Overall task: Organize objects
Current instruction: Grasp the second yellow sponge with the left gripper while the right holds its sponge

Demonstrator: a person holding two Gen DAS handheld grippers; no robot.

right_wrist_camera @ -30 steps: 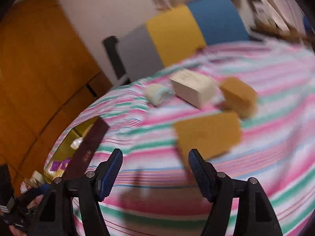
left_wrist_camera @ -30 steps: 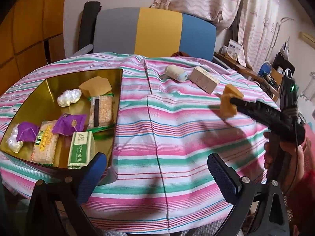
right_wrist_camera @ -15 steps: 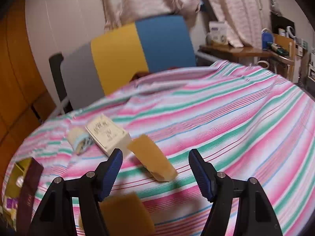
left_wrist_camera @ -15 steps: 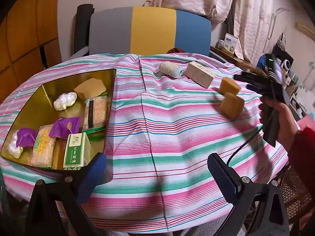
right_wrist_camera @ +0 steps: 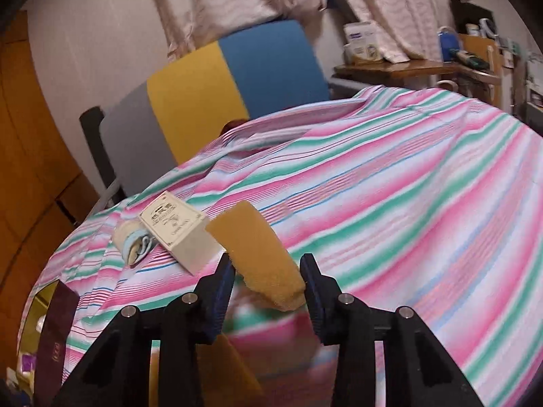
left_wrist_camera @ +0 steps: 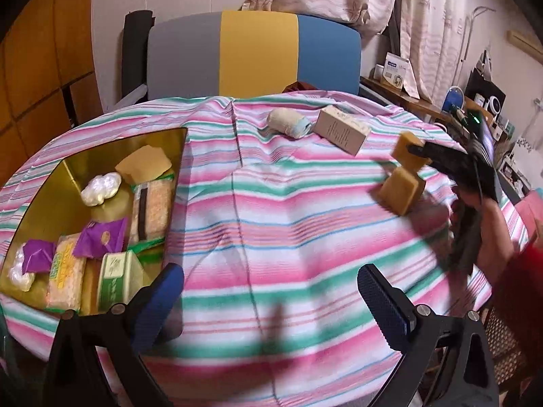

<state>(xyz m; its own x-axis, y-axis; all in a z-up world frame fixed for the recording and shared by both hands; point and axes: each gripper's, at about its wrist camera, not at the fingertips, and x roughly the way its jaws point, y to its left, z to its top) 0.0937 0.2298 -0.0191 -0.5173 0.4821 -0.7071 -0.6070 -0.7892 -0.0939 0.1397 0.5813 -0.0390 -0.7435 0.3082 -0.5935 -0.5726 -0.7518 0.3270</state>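
I am working over the round table with the striped cloth (left_wrist_camera: 271, 210), and the gold tray (left_wrist_camera: 44, 183) at its left edge is already filling up: I am counting a tan slab (left_wrist_camera: 144, 162) at its far end, a white pearly wrapped piece (left_wrist_camera: 101, 188), a long rice-cracker pack (left_wrist_camera: 152, 210), purple wrapped sweets (left_wrist_camera: 100, 237), a yellow-labelled pack (left_wrist_camera: 64, 274) and a green box (left_wrist_camera: 117, 278) at the near end. So most of the sorting is looking done to me. What is remaining is sitting toward the far and right edge of the table: a cream box (left_wrist_camera: 341, 130), a small rolled cloth (left_wrist_camera: 288, 123) just beside it, and two tan sponge blocks. My right gripper (right_wrist_camera: 268, 268) has just been closing, and its pads are now pressing on the farther sponge block (right_wrist_camera: 258, 251), which is resting tilted by the cream box; the nearer sponge block (left_wrist_camera: 402, 188) is lying just below it in the left wrist view, apparently untouched. My left gripper (left_wrist_camera: 271, 291) is hanging spread wide above the near edge, holding nothing. I am judging four items are left to carry over, starting with this one.
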